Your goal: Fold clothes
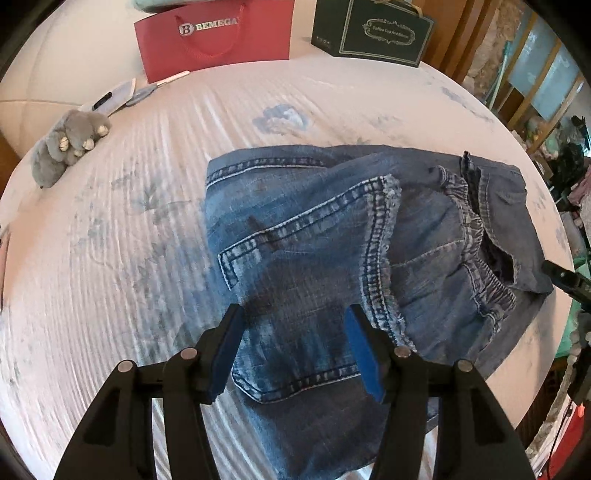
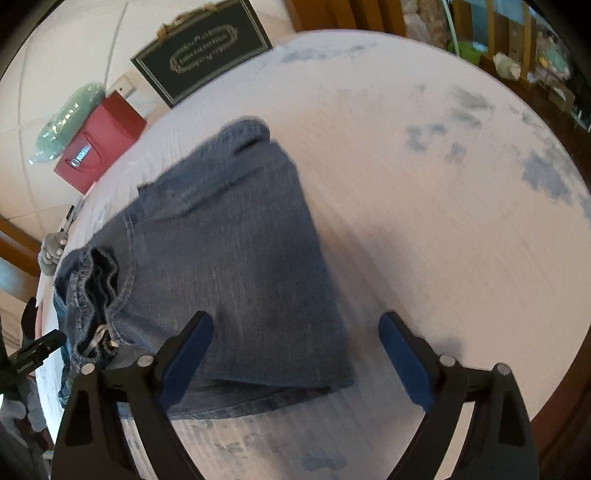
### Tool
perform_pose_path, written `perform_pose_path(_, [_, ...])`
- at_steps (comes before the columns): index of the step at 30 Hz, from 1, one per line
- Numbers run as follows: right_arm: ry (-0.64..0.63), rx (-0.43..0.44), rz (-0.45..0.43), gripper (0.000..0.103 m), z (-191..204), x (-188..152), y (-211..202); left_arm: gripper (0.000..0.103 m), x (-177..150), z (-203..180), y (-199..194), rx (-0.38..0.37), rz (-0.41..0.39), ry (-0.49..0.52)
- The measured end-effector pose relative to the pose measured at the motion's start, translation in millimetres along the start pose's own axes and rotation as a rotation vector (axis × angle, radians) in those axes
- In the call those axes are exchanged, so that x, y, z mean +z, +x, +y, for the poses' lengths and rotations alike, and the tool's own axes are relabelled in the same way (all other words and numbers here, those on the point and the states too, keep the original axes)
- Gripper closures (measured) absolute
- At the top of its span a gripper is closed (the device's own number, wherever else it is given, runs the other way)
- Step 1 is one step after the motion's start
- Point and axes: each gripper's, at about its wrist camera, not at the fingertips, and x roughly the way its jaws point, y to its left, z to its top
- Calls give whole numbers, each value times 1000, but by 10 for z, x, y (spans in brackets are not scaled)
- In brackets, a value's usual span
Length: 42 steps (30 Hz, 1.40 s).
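Observation:
A pair of blue denim jeans [image 1: 314, 240] lies folded over on the bed's white, blue-flowered sheet [image 1: 129, 221]. A frayed hem is laid across the elastic waistband [image 1: 476, 258]. My left gripper [image 1: 294, 312] hovers over the near part of the denim. Its jaws are open and the blue pads [image 1: 364, 354] do not press on the cloth. In the right wrist view the jeans [image 2: 229, 240] look blurred. My right gripper [image 2: 295, 319] stands wide open above their near right corner, one finger over denim and the other over bare sheet [image 2: 424, 221].
A red paper bag [image 1: 214, 40] and a dark green gift bag [image 1: 373, 31] stand at the bed's far edge. A grey plush toy [image 1: 66, 147] and some small tools [image 1: 122, 96] lie far left. Wooden furniture [image 1: 465, 33] with clutter borders the right side.

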Motion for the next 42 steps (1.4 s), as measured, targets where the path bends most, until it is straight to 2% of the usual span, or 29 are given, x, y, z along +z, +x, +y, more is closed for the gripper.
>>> perform_pose_path(2, [-21,-26,4,15,47,2,11,45,2,-7,24,-2,3,6])
perform_pose_path(3, [-31,-70,14,24,59,10,-1,45,3,-11,43,-1,6,9])
perform_pose_path(4, [-41,-114,25,54,70,17,-12,45,2,-18,62,2,7,13])
perform_pose_path(5, [-38,-118,36,86,71,31,-17,45,-7,-28,72,6,7,20])
perform_pose_path(6, [-9,-84,57,86,46,42,-19,45,-14,-31,69,7,5,22])
perform_pose_path(10, [19,-63,81,83,61,90,-29,45,-53,51,8,-21,2,0])
perform_pose_path(12, [78,-17,77,74,36,104,-66,45,-85,123,-70,-32,-10,-12])
perform_pose_path(13, [107,6,75,59,23,112,-84,45,-97,150,-98,-34,-17,-12])
perform_pose_path(14, [114,20,74,52,36,102,-93,45,-108,174,-116,-36,-20,-9])
perform_pose_path(15, [105,18,76,50,48,91,-89,45,-120,194,-120,-37,-19,-7])
perform_pose_path(16, [96,16,77,51,60,80,-85,45,-137,202,-119,-33,-16,-5])
perform_pose_path(18, [72,-25,105,60,98,94,-83,45,-158,207,-81,-33,-4,-4])
perform_pose_path(19, [48,-40,124,74,109,114,-76,45,-164,206,-52,-35,3,-4])
perform_pose_path(20, [24,-56,144,82,121,135,-69,45,-171,205,-22,-37,10,-4])
perform_pose_path(21, [0,-71,164,86,132,156,-63,45,-178,204,7,-39,16,-4])
perform_pose_path(23, [-6,-46,176,95,135,194,-41,45,-205,201,63,-35,28,-1])
perform_pose_path(24, [6,-19,172,95,145,219,-54,45,-220,203,80,-33,32,-1])
perform_pose_path(27, [7,133,62,96,386,259,-364,45,-228,245,0,-47,22,-7])
perform_pose_path(29, [-84,247,-9,96,815,257,-658,45,-226,305,-117,-47,-3,-10])
perform_pose_path(31, [-194,341,-36,96,1254,179,-891,45,-222,390,-244,-50,-29,-18])
perform_pose_path(34, [-352,447,-19,96,1964,37,-993,45,-218,527,-405,-56,-66,-37])
perform_pose_path(36, [-442,477,40,96,2375,-135,-852,45,-228,614,-478,-60,-82,-52])
perform_pose_path(37, [-487,457,67,92,2540,-196,-750,45,-236,646,-514,-63,-85,-59])
perform_pose_path(39, [-505,459,128,87,2637,-345,-613,45,-226,658,-543,-78,-88,-71])
perform_pose_path(40, [-493,458,155,79,2632,-416,-558,45,-214,649,-545,-87,-88,-77])
perform_pose_path(42, [-460,448,141,72,2593,-416,-575,45,-188,632,-549,-107,-88,-88])
